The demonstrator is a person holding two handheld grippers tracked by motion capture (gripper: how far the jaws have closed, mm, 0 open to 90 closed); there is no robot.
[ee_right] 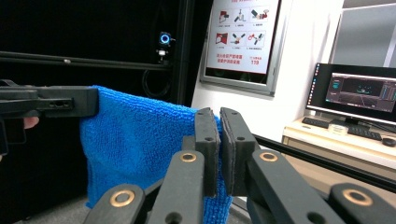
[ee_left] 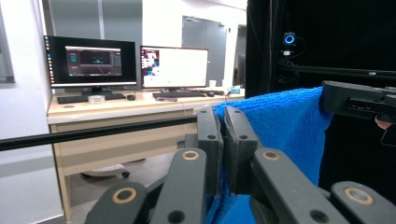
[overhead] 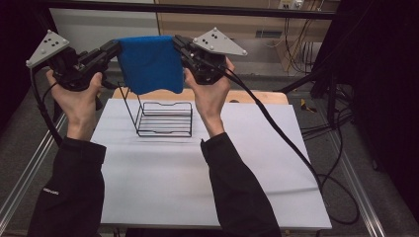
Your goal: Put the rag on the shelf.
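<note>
I have the blue cloth (overhead: 149, 63) stretched upper centre, left gripper (overhead: 114, 48) and right gripper (overhead: 179, 43) each pinching a top corner; light, limp terry, so corners grip best

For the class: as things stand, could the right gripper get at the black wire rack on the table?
Probably not yet. The right gripper is shut on a top corner of the blue cloth, as is the left gripper, and the cloth hangs above the wire rack. It would need to let go first.
</note>
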